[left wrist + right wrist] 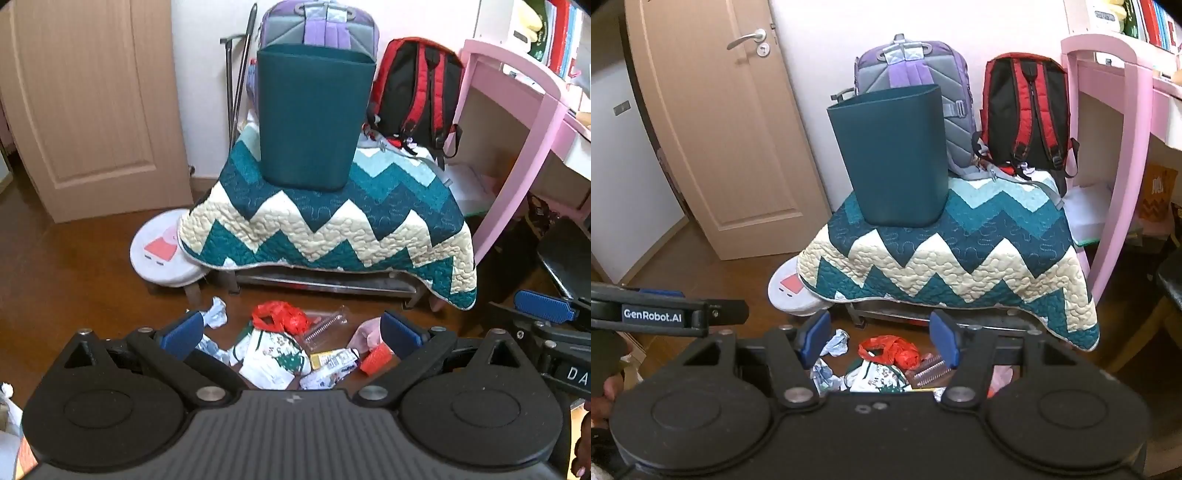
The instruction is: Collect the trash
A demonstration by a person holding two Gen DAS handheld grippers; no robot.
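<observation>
Taking the teal bin (pixel 310 114) as the landmark: it stands upright on a zigzag quilt (pixel 332 229) draped over a low table, well above and behind the trash on the wooden floor (pixel 74 295).

From left to right, a wooden door (pixel 92 103) stands left of the bin, and a white child's stool (pixel 162 254) pokes out from under the quilt's left edge, below the bin. Behind the bin leans a purple backpack (pixel 321 26), to its right a red and black backpack (pixel 417 88), then a pink desk (pixel 524 110).

The left gripper (pixel 291 332) is spread wide with nothing between its blue pads. The trash pile lies on the floor below the bin, framed between the fingers: a crumpled white paper (pixel 216 314) just beside the left pad, a red plastic bag (pixel 280 315), a green-printed wrapper (pixel 273 358), a clear plastic piece with a spring (pixel 327 326), a yellow packet (pixel 332 360) and an orange scrap (pixel 376 358) near the right pad.

The right gripper (pixel 881 341) also hangs open and empty above the same pile, its pads narrower apart, the red bag lying between them.
</observation>
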